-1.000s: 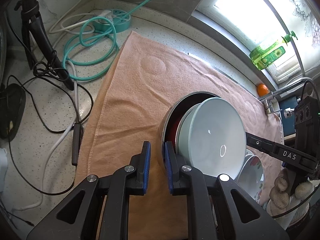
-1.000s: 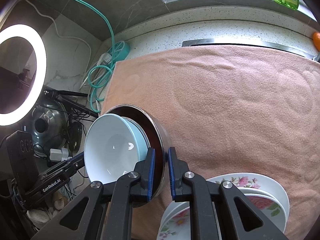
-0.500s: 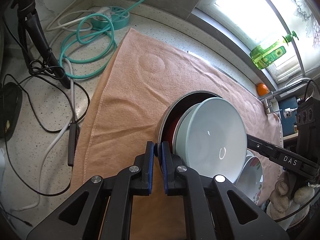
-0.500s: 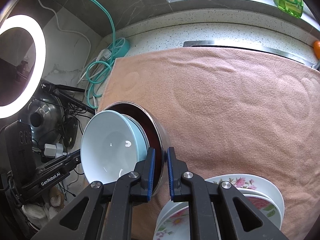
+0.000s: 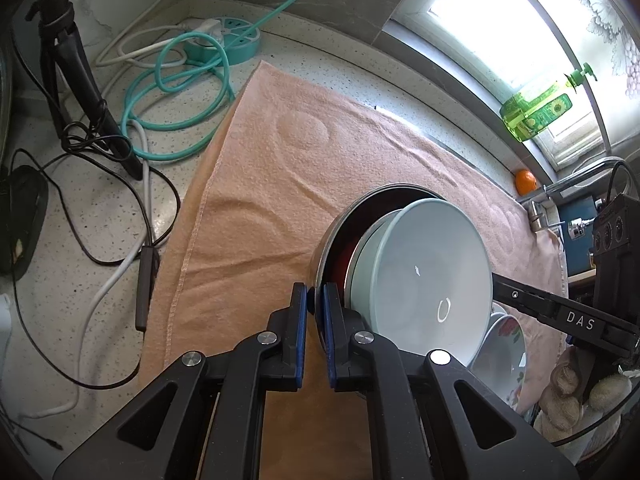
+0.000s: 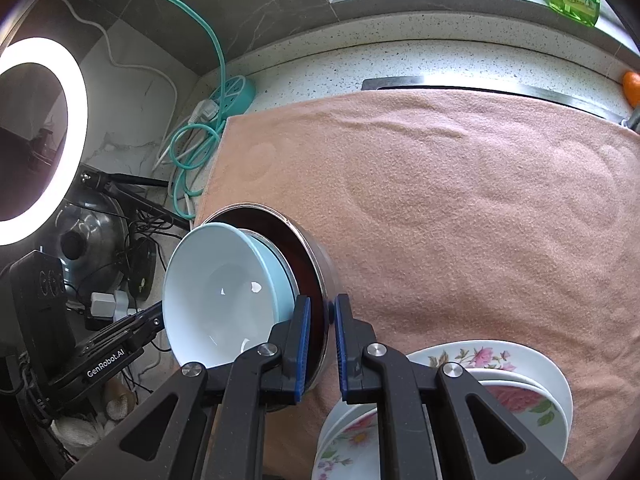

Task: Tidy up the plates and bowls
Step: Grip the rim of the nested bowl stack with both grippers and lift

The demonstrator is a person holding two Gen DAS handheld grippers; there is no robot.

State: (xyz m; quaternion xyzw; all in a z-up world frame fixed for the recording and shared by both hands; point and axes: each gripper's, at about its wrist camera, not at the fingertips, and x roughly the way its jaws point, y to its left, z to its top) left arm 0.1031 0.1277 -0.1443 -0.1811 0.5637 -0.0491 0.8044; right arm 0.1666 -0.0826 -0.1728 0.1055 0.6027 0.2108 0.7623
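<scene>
In the left wrist view, the left gripper (image 5: 315, 312) is clamping the rim of a steel bowl (image 5: 326, 240), one blue pad outside the wall and one inside; the steel bowl is standing tilted on edge over the peach towel (image 5: 280, 184), with a pale blue bowl (image 5: 432, 284) nesting inside it and facing right; flowered plates (image 5: 506, 340) are lying just beyond the bowls at the lower right, and the right gripper's black arm marked DAS is reaching in from that side; a teal cable (image 5: 176, 92) and a black tripod (image 5: 76, 68) are lying on the speckled counter to the left; a green soap bottle (image 5: 536, 108) is standing on the window sill.

In the right wrist view, the right gripper (image 6: 322, 344) is pinching the steel bowl (image 6: 320, 256) at its rim from the opposite side, pads on either face of the wall; the pale blue bowl (image 6: 216, 300) is sitting inside it, opening leftward; the flowered plates (image 6: 520, 384) are stacked on the towel (image 6: 460, 184) just right of the gripper; a ring light (image 6: 40, 140) is glowing at the far left.
</scene>
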